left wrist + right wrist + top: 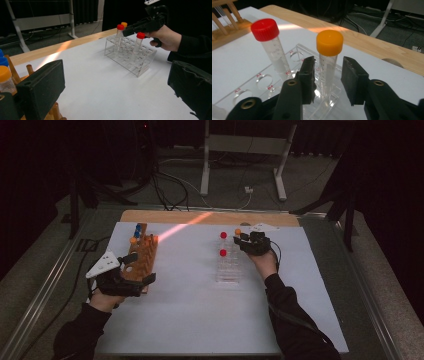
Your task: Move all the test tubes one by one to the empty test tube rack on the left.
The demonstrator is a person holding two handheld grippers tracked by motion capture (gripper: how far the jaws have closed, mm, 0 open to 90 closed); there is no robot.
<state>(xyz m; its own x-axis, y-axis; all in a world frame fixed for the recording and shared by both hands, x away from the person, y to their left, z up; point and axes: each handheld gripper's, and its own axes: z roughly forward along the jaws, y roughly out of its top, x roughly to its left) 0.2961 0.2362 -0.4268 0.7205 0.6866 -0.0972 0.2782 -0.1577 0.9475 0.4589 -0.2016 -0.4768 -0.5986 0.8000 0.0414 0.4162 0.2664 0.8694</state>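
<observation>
An orange-capped tube (329, 42) stands in the far end of a clear rack (249, 83), between the jaws of my right gripper (329, 61). A gap shows between the tube and the right pad, so the jaws stand open around it. A red-capped tube (265, 29) stands one row over, and a second red-capped one (222, 252) sits nearer in the rack (229, 272). In the high view the right gripper (245, 239) reaches the orange cap (238, 231) from the right. My left gripper (141, 267) is open at the near end of a wooden peg rack (145, 251).
The wooden rack holds blue-capped (137, 227) and orange-capped (133, 240) tubes at its far end. A bare wooden strip (210, 217) runs along the far edge of the white table top (195, 315). A metal stand (240, 145) and cables lie on the floor beyond.
</observation>
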